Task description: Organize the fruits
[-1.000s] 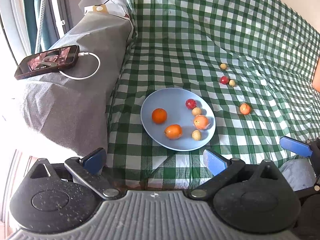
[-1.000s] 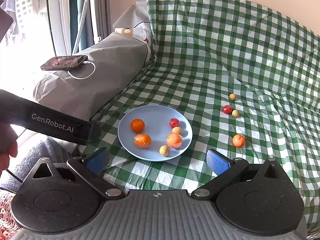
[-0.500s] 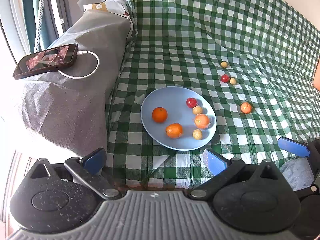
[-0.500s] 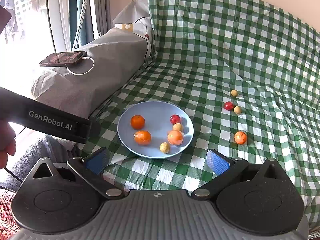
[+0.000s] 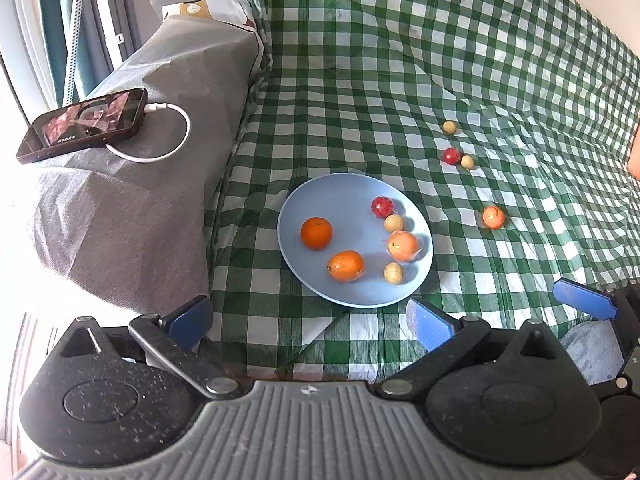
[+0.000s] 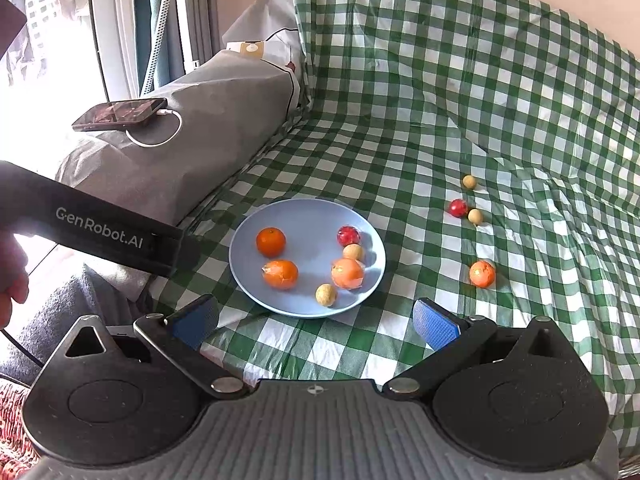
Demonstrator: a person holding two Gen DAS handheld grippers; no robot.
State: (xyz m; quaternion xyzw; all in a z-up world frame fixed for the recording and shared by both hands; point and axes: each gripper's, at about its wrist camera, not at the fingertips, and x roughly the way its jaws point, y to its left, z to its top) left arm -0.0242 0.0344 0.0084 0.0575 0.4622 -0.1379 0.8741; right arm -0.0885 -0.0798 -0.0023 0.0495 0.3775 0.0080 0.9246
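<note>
**Both grippers open near the plate, four fruits loose on the cloth**

Compared with one second ago, little has been changed: in both wrist views the scene is shifted only slightly, so the grippers have been moved a little, and no fruit has been displaced.

The left gripper (image 5: pixel 308 320) is held with its blue fingers wide apart and nothing is gripped; it is kept at the near edge of the plate (image 5: pixel 296 208). The right gripper (image 6: pixel 316 320) is also spread open and empty, just before the near rim of the plate.

The blue plate is placed on the green checked cloth (image 5: pixel 360 80). Six fruits are seen on it: an orange (image 5: pixel 316 233) on the left part, a second orange (image 5: pixel 346 266) nearer to the camera, a third orange fruit (image 5: pixel 403 245) on the right part, a red fruit (image 5: pixel 382 206) at the far right, and two small beige fruits (image 5: pixel 394 223), one of them touching or almost touching the red one, the other near the front rim.

Four fruits are lying on the cloth to the right of the plate: a small orange (image 5: pixel 493 216) nearest to it, then a red fruit (image 5: pixel 451 155) just beside a beige one, and one beige fruit farther back.

A phone (image 5: pixel 82 124) with a white cable (image 5: pixel 172 148) is lying on the grey cushion (image 5: pixel 120 220) at the left.
</note>
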